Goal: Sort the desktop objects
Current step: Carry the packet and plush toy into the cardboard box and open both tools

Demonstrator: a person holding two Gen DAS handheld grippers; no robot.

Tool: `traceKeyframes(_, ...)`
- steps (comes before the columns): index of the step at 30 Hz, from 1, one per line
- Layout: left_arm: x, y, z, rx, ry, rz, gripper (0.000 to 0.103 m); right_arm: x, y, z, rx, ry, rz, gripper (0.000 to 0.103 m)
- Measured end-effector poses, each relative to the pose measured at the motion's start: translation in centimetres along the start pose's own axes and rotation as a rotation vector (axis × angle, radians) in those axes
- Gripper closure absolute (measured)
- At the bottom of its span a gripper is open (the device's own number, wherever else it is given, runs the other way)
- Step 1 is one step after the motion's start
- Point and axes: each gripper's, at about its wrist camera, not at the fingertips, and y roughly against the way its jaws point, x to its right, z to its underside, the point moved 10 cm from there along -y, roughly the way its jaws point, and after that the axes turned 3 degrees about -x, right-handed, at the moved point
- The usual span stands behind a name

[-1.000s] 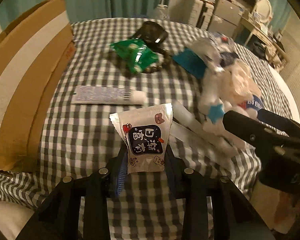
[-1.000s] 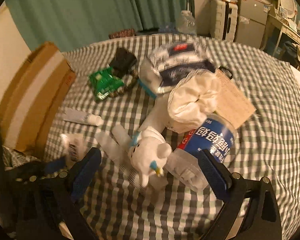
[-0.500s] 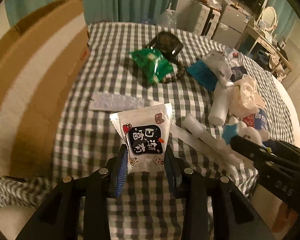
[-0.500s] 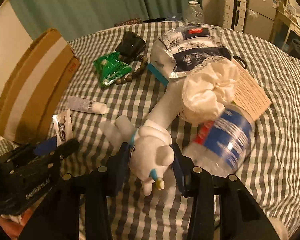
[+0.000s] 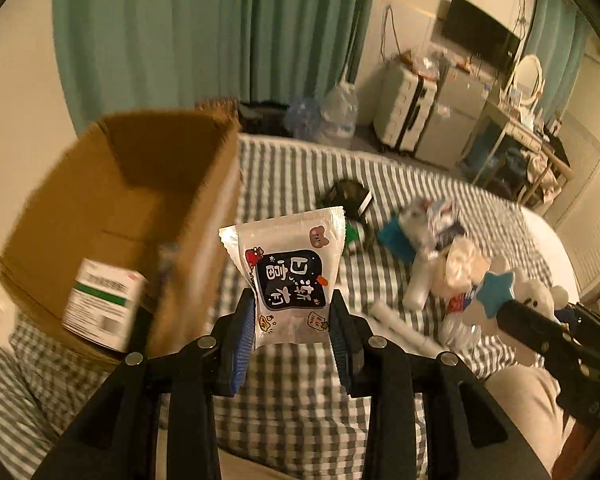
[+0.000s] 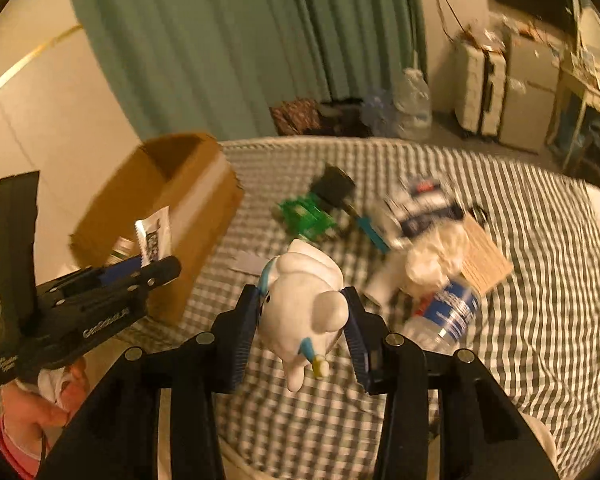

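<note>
A white snack packet [image 5: 290, 278] with a dark printed label is gripped upright between the blue pads of the left claw [image 5: 292, 322], raised clear of the checked cloth and held just beside the near wall of the open cardboard box [image 5: 140, 208]. The box stands at the left edge of the counter [image 5: 300, 400], and a small white carton with a green stripe [image 5: 102, 306] is seen at its near wall; whether it lies inside cannot be told. A white plush toy [image 6: 304, 304] with blue trim is clamped between the fingers of the right claw [image 6: 302, 322] and lifted above the cloth near the front edge. In the right wrist view the left claw [image 6: 148, 270] is seen with the packet [image 6: 154, 236] in front of the box [image 6: 160, 216]. Toward the middle of the counter lie a green packet [image 6: 306, 216] and a dark object [image 6: 334, 188], blurred. Nearer the right side, a crumpled white bag [image 6: 436, 260], a blue-labelled plastic bottle [image 6: 448, 312] lying on its side and a tan card [image 6: 484, 260] are heaped close together.
</note>
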Motion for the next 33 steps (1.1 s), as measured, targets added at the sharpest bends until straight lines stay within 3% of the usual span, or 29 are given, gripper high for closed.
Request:
traceKeyframes(5, -3.5, 3.0, -2.3, 0.043, 0.025, -0.028, 0.068, -4.7, 2.1, -1.9, 0.052, 0.072, -0.030, 0.061)
traceKeyframes(13, -10.2, 4.5, -4.2, 0.075, 0.078, -0.106, 0.068, -12.1, 1.0, -4.2, 0.059, 0.167, -0.100, 0.061)
traceKeyframes(26, -19.1, -1.0, -3.6, -0.022, 0.172, -0.156, 0.066, -20.6, -6.6, -7.5, -0.002, 0.260, -0.191, 0.061)
traceKeyframes(28, -19.7, -1.9, -3.4, -0.046, 0.173, -0.134, 0.054, -21.1, -7.9, -7.6, -0.019, 0.257, -0.210, 0.061)
traceKeyframes(30, -20.3, -3.0, -2.9, -0.078, 0.192, -0.130, 0.020, -21.6, -8.9, -7.8, -0.032, 0.255, -0.220, 0.061)
traceKeyframes(33, -21.3, -3.9, -2.1, -0.113, 0.221, -0.145, 0.017, -21.9, -10.6, -8.1, -0.053, 0.251, -0.225, 0.061)
